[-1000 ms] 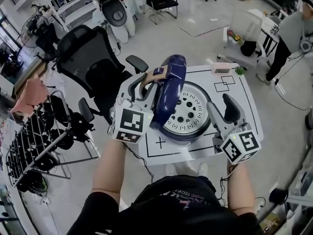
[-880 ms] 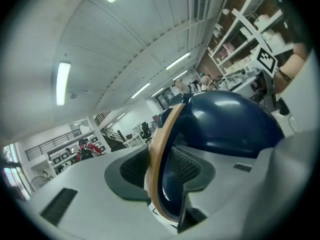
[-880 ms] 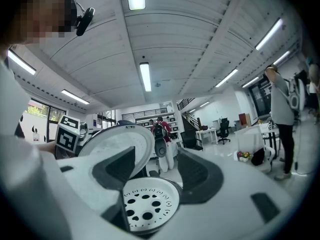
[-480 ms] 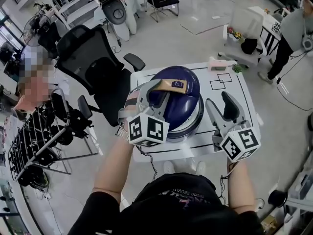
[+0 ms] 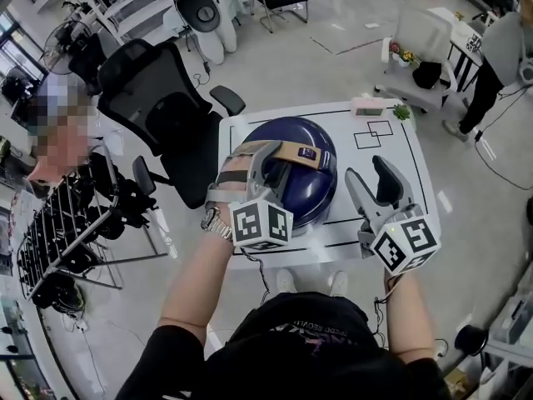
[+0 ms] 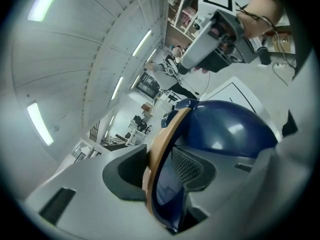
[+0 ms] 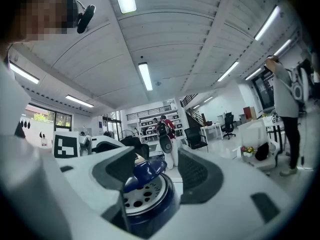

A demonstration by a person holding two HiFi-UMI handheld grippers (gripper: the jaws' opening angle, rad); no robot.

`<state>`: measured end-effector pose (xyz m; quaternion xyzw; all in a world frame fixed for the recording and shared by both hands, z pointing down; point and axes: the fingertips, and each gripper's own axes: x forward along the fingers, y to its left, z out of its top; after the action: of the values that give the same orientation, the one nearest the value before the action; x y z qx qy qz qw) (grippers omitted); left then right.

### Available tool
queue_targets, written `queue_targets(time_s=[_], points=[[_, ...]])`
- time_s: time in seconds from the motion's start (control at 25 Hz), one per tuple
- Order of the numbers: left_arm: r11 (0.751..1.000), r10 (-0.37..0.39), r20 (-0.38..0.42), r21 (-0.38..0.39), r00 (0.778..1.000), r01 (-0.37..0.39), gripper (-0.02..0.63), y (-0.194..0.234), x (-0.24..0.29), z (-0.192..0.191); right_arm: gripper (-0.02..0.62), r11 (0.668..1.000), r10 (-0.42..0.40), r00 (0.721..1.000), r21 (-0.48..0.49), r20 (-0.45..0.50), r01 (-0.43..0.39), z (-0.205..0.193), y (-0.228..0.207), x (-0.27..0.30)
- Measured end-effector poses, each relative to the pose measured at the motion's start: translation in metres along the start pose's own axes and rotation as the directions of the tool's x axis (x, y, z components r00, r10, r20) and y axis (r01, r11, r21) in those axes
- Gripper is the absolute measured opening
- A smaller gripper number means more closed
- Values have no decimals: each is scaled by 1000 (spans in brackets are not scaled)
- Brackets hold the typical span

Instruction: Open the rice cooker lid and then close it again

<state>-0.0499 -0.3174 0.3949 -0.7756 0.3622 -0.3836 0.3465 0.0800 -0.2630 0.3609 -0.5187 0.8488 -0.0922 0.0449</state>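
Whereas a second ago the lid was standing upright at the left of the pot with its perforated inner plate bared, it is now lying down over the rice cooker, blue dome facing up in the head view. The cooker is sitting mid-counter, inside the black lines drawn there. My left hand-held gripper has come down and rightward with the lid, and its marker cube is showing lower in the picture than before. It is clenching the tan handle that arches over the dome; in the left gripper view the band is running between the two pads, which are pressing on it from both sides. My left forearm is reaching up from the bottom of the picture, the wrist bent so the jaws are pointing across the dome towards the right. My right hand-held gripper is hanging just beside the cooker's right flank, apart from it and little shifted. Its jaws are standing spread, gripping nothing, and it is pointing away from me.
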Motion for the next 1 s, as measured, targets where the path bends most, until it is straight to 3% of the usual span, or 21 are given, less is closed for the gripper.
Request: queue_targets(time_s=[0.52, 1.0], points=[[990, 3, -74, 139, 997, 7, 155, -32, 14, 7, 256, 999, 34, 999, 21, -9, -34, -6, -10, -12], [976, 2, -119, 216, 993, 24, 158, -51, 21, 5, 256, 998, 61, 998, 27, -18, -61, -8, -15, -12]])
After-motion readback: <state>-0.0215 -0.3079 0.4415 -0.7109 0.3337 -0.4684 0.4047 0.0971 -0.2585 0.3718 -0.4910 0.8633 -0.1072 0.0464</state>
